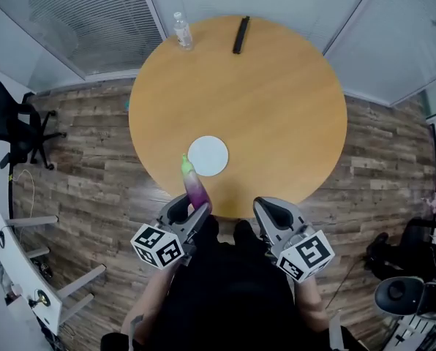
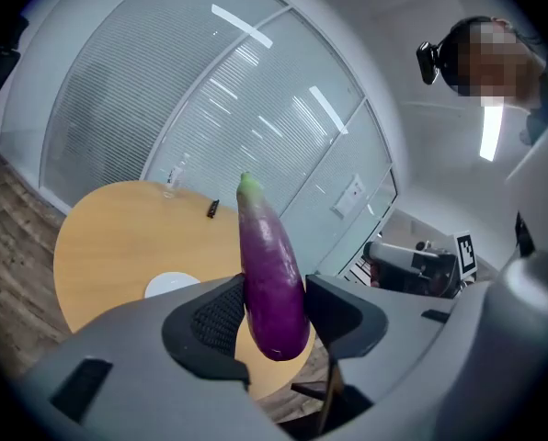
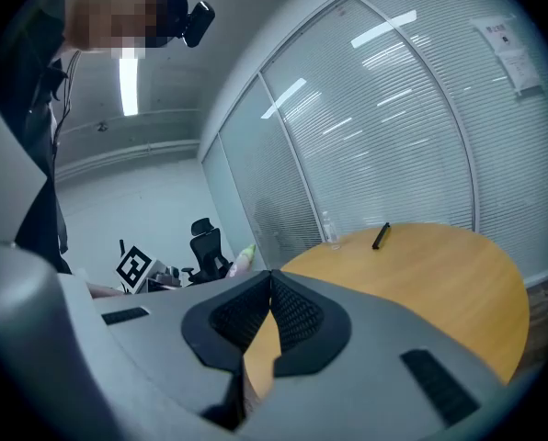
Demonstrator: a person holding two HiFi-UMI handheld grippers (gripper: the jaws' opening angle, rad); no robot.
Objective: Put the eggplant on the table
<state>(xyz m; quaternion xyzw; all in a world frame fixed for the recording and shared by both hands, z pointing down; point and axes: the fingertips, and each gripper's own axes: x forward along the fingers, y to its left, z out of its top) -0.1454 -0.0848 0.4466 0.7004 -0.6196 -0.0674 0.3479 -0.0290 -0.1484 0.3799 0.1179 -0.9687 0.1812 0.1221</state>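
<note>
**Supervisor:** State of the left gripper (image 2: 276, 310)?

**Inspector:** Clamped. Both pads press on the flanks of the eggplant (image 2: 269, 274), gripping its thick lower part. The rounded purple end hangs just behind the pads. The rest of the body and the green tip stand out ahead of the jaws.

**Supervisor:** Is the eggplant down on the table (image 1: 276, 108)?

**Inspector:** No. It is carried by the left gripper alone. In the head view its forward half lies over the table's near edge, and the gripper body sits back over the floor.

**Supervisor:** What lies ahead of that gripper?

**Inspector:** A white round plate (image 1: 208, 156) lies on the table top, near the green tip and apart from it. Far ahead, at the opposite rim, stands a clear bottle (image 1: 182, 31). A black bar-shaped object (image 1: 241, 35) lies near it; I cannot tell what it is.

**Supervisor:** The right gripper (image 3: 269, 290)?

**Inspector:** Its jaws are together and the pads meet at the tips with nothing between them. It sits beside the left gripper, at the same near edge of the table, and points across the table top.

**Supervisor:** Anything else?

**Inspector:** A black office chair (image 1: 13, 126) stands on the wood floor, well off to the left gripper's outer side. Glass walls with blinds run beyond the table.
</note>
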